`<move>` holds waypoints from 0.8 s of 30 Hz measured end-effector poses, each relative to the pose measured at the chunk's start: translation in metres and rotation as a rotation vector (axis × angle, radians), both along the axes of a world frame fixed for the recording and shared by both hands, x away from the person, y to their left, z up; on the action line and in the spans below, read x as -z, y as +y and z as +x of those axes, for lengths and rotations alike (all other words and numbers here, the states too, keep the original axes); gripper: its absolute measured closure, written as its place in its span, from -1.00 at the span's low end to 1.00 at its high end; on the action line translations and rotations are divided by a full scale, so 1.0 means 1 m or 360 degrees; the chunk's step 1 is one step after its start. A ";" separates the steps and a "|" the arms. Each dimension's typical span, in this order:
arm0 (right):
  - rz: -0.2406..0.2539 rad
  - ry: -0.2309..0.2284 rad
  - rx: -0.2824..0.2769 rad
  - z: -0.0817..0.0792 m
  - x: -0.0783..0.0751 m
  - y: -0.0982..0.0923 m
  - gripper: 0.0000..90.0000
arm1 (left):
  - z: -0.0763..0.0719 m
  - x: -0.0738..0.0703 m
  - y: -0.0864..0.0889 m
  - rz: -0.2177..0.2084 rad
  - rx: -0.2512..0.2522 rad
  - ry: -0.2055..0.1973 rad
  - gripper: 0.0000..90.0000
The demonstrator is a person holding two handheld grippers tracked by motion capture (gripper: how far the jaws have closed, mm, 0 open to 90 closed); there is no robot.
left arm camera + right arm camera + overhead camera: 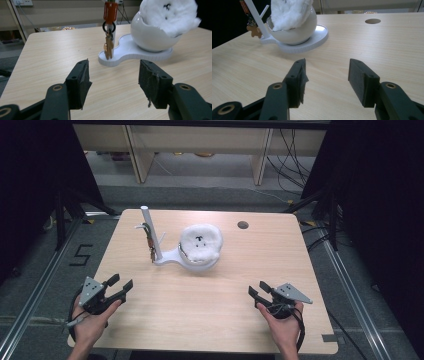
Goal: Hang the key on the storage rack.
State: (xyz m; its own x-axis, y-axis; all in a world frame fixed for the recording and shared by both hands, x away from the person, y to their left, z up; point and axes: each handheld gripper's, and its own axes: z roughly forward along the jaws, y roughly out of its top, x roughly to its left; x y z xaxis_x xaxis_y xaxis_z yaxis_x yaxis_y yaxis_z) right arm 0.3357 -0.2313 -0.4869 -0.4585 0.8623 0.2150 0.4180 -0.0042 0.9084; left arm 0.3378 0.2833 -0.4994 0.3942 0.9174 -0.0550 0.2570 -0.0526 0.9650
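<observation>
Both grippers, left gripper (123, 287) and right gripper (255, 291), sit with jaws apart and empty; advise approaching the keyring (109, 45) on the white stand (130, 51) slowly, squarely.

Light: even, from overhead; table (210, 290) bright, surroundings at left and right dark.
Shadows: soft, short, beneath the white stand (192, 260) and under the hands.
Glare: mild sheen on the white bowl (150, 35); fluffy filling (170, 15) nearly overexposed.
Focus: high view soft and coarse; near jaws slightly blurred in both gripper views.
Distortion: wide-angle stretching toward edges.
</observation>
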 end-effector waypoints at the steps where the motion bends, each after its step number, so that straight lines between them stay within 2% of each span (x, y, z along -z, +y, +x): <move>1: -0.0024 -0.0025 -0.0018 0.002 0.001 -0.002 0.09 | 0.000 0.004 -0.001 -0.0017 -0.0005 0.0004 -0.08; 2: -0.0024 -0.0025 -0.0018 0.002 0.001 -0.002 0.09 | 0.000 0.004 -0.001 -0.0017 -0.0005 0.0004 -0.09; 3: -0.0028 0.0009 -0.0013 0.000 0.000 -0.002 0.09 | 0.000 0.009 -0.001 -0.0014 0.0002 0.0021 -0.09; 6: -0.0022 -0.0003 -0.0012 0.001 0.001 -0.002 0.09 | 0.001 0.013 -0.002 -0.0016 0.0008 0.0012 -0.10; 7: -0.0023 -0.0036 -0.0005 0.003 0.004 -0.002 0.09 | 0.001 0.015 -0.003 -0.0008 0.0011 0.0006 -0.10; 10: -0.0009 -0.0006 -0.0006 0.001 0.005 -0.002 0.08 | 0.001 0.020 -0.004 -0.0009 0.0010 0.0010 -0.11; 11: -0.0035 0.0005 0.0001 0.001 0.005 -0.004 0.08 | 0.001 0.021 -0.004 0.0003 0.0002 0.0025 -0.11; 12: -0.0004 -0.0008 -0.0012 0.001 0.007 -0.002 0.08 | 0.001 0.023 -0.005 -0.0005 0.0010 0.0020 -0.12; 13: -0.0016 -0.0021 -0.0018 0.002 0.009 -0.004 0.08 | 0.001 0.025 -0.006 -0.0002 0.0012 0.0026 -0.12; 15: -0.0007 0.0022 0.0016 -0.001 0.010 -0.002 0.08 | 0.000 0.025 -0.006 0.0018 0.0017 0.0021 -0.12; 17: -0.0007 0.0001 -0.0010 0.000 0.012 -0.003 0.08 | 0.000 0.025 -0.007 0.0026 0.0013 0.0019 -0.12; 19: 0.0052 0.0059 0.0011 -0.003 0.012 0.000 0.08 | -0.001 0.024 -0.008 0.0039 0.0013 0.0018 -0.12; 20: 0.0036 0.0068 0.0017 -0.004 0.012 0.000 0.08 | -0.001 0.024 -0.008 0.0039 0.0011 0.0019 -0.12; 21: 0.0036 0.0068 0.0017 -0.004 0.012 0.000 0.08 | -0.001 0.024 -0.008 0.0039 0.0011 0.0019 -0.12; 22: 0.0006 0.0019 -0.0010 -0.001 0.015 -0.002 0.07 | -0.001 0.024 -0.008 0.0036 0.0007 0.0019 -0.13; 23: -0.0026 0.0024 -0.0003 -0.002 0.015 -0.003 0.07 | -0.001 0.024 -0.008 0.0028 0.0002 0.0019 -0.13; 24: -0.0006 0.0012 -0.0001 -0.001 0.016 -0.002 0.07 | -0.001 0.024 -0.007 0.0031 -0.0002 0.0028 -0.13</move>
State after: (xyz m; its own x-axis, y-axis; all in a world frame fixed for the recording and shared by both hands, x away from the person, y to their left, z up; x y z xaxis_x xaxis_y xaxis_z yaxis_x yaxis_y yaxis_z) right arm 0.3342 -0.2334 -0.5026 -0.4576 0.8627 0.2153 0.4248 -0.0006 0.9053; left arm 0.3369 0.2763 -0.5236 0.3920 0.9189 -0.0443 0.2742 -0.0707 0.9591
